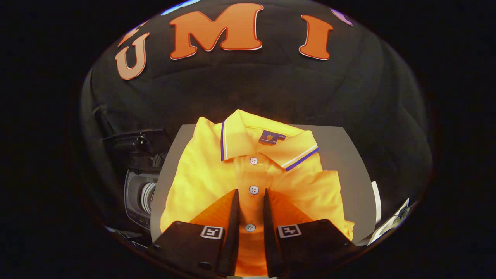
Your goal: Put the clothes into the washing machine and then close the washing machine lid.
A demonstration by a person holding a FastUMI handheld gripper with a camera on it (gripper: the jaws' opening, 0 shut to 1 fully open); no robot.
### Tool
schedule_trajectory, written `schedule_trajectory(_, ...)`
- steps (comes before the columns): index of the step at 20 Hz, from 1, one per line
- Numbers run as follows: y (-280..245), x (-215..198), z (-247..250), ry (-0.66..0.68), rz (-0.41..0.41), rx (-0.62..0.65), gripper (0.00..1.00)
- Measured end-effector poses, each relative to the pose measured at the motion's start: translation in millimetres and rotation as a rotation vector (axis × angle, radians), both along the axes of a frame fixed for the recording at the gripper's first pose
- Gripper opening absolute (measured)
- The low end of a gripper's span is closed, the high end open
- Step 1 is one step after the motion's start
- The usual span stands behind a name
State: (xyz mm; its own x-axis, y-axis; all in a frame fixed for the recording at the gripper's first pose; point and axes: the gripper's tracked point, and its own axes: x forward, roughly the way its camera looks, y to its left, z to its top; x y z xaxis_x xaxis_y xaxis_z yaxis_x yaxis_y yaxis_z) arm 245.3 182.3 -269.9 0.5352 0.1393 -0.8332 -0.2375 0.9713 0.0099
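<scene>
A folded yellow polo shirt (217,174) with a blue-and-white trimmed collar lies flat on a grey table (341,155). My gripper (251,192) hovers low over the shirt's front, open by a narrow gap. The button placket runs between the two fingers, and one button sits right at the fingertips. The fabric between them looks flat, not bunched. Left of the table and lower stands the washing machine (141,195), its round drum opening visible and its dark lid (135,143) raised.
The table's far edge runs just behind the shirt's collar, with the booth's black cloth wall beyond. White paper sheets (391,219) hang off the table's right side. Bare tabletop shows right of the shirt.
</scene>
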Motion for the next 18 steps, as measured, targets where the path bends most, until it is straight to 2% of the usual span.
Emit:
schedule_trajectory(2,3,-1,1,0.018,-0.056,0.017,0.26)
schedule_trajectory(5,2,-3,3,0.019,-0.042,0.048,0.09)
schedule_trajectory(7,6,0,5,-0.053,-0.042,0.11,0.08)
schedule_trajectory(11,0,-1,18,-0.307,-0.086,0.356,0.08)
schedule_trajectory(14,6,0,51,-0.493,-0.071,0.478,0.08)
schedule_trajectory(18,10,-15,110,-0.65,-0.029,0.606,0.08)
